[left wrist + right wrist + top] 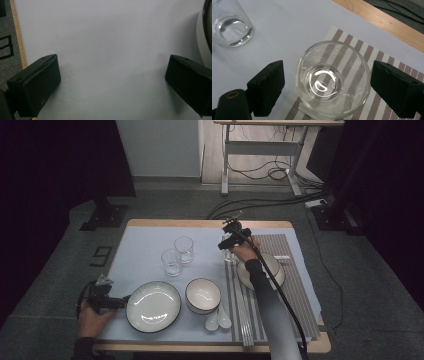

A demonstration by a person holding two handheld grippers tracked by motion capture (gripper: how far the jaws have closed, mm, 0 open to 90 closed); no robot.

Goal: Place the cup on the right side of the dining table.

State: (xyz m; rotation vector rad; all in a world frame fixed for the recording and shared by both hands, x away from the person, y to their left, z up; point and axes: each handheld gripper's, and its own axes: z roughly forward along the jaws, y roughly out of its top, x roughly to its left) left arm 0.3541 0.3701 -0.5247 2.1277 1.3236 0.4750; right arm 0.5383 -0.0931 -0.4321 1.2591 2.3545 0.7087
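The right hand-held gripper (325,90) hangs spread directly over an upright glass (333,79), one jaw on either side. The left hand-held gripper (112,85), also spread, rests over bare tabletop (107,37), well apart.

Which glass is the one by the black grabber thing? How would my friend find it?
Look at the striped placemat on the table's right side. At its far left corner stands a clear, empty glass, between the open jaws of the right tool. The other two glasses stand together on the plain white mat, not on stripes.
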